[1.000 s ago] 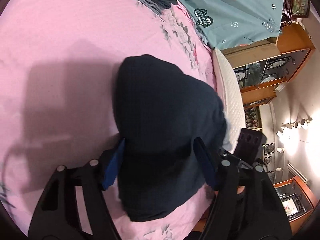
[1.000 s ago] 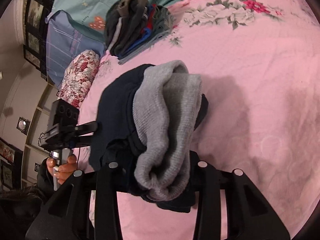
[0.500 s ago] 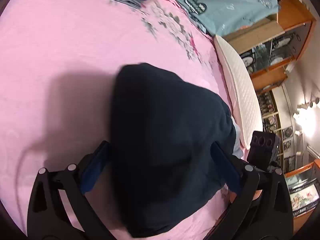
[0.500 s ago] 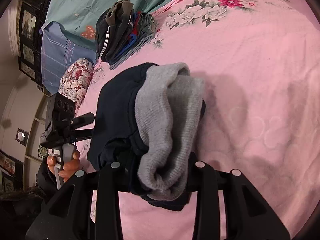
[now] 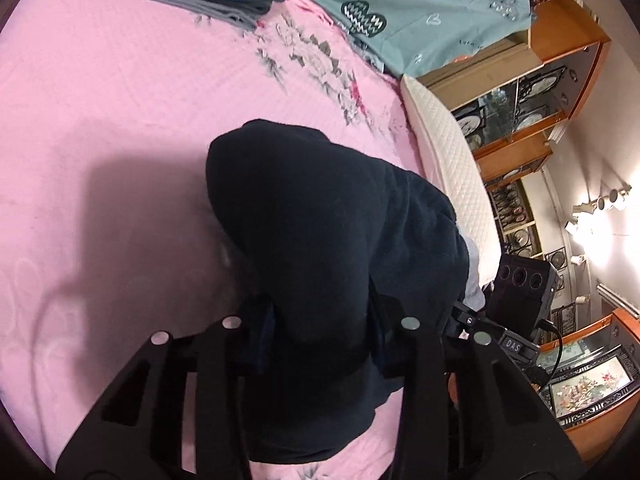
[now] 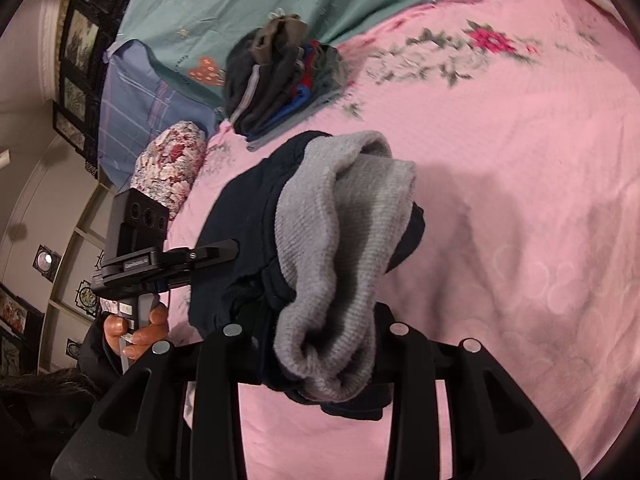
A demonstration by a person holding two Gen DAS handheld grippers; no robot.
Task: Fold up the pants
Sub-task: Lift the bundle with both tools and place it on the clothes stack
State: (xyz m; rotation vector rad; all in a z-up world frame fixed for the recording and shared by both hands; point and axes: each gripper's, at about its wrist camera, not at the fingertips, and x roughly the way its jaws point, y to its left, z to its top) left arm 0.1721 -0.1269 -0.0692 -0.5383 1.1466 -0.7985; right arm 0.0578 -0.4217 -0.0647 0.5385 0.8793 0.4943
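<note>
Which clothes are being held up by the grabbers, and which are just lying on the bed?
The dark navy pants with the grey cuff are held by both grippers. The folded pile near the teal sheet just lies there.

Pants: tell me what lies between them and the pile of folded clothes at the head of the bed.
Nothing visible. Both the left claw and the right claw grip the dark pants, and only bare pink bedspread shows between them and the folded pile.

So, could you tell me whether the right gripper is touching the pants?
Touching. The right wrist view shows the right gripper with both fingers pressed against the pants, pinching the grey lining bunched between them.
</note>
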